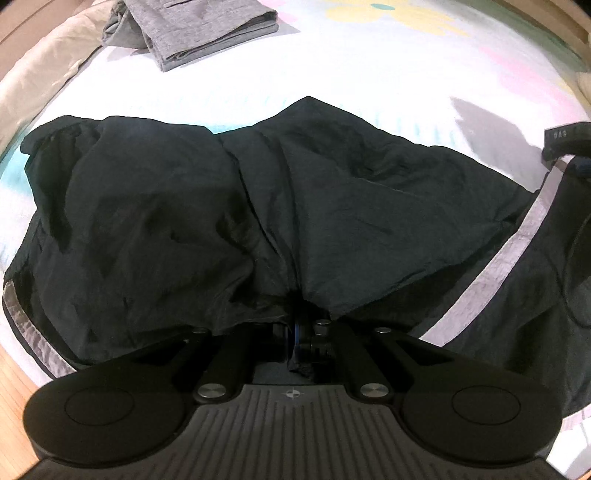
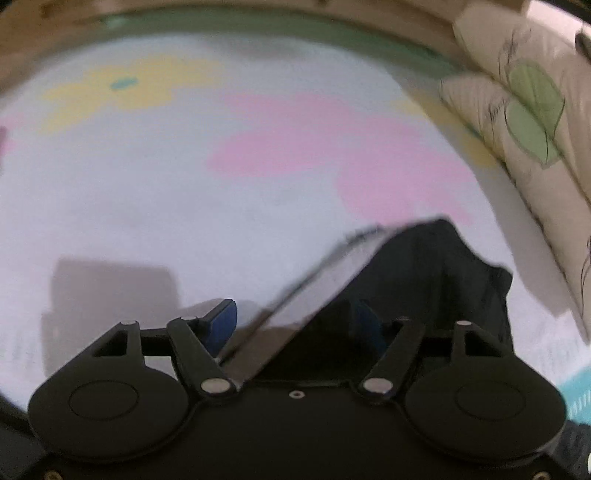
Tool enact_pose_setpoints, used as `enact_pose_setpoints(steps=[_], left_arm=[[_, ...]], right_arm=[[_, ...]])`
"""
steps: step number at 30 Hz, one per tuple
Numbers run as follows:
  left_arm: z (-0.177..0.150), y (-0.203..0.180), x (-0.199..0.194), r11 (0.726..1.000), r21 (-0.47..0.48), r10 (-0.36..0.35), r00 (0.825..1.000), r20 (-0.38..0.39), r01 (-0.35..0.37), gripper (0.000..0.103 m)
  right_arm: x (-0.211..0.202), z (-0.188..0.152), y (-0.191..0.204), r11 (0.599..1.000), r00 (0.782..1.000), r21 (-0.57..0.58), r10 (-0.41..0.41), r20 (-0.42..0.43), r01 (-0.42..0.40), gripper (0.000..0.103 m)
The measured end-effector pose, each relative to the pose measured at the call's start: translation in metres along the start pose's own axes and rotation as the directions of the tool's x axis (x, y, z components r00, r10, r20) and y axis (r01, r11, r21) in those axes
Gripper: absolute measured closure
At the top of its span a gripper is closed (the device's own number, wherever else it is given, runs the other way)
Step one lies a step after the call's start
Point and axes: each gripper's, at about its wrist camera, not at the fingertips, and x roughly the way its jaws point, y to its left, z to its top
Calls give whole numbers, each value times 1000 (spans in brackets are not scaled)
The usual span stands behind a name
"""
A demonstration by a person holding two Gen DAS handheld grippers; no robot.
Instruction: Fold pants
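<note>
black pants (image 1: 229,206): spread on the floral bed sheet (image 1: 369,66), nearer than the folded grey garment (image 1: 207,33). left gripper (image 1: 301,328): clamped on pants fabric. right gripper (image 2: 299,325), right of pants: jaws apart, grey-striped pants edge between the pads, grip unclear.

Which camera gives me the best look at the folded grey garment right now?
The left wrist view. The folded grey garment lies at the top of that picture on the bed sheet, beyond the black pants, sharp and mostly in frame. The right wrist view does not show it at all.
</note>
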Motion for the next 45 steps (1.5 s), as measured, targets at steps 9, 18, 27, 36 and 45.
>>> enact_pose_setpoints(steps=[9, 18, 27, 36, 45], left_arm=[[-6, 8, -3, 1000, -13, -12, 1000, 9, 12, 100], [-23, 3, -16, 1000, 10, -16, 999, 34, 16, 97], [-30, -6, -21, 998, 59, 11, 999, 31, -13, 97], [-29, -12, -18, 998, 55, 42, 999, 16, -43, 97], [-33, -19, -17, 994, 95, 56, 998, 30, -59, 97]], right_arm=[[-104, -7, -71, 984, 970, 86, 134, 204, -154, 97], [-170, -120, -185, 890, 956, 390, 143, 256, -238, 98], [-169, -224, -221, 903, 993, 426, 16, 116, -65, 54], [-212, -198, -138, 995, 925, -39, -68, 375, 89, 31], [-140, -219, -41, 662, 883, -611, -177, 435, 434, 41]])
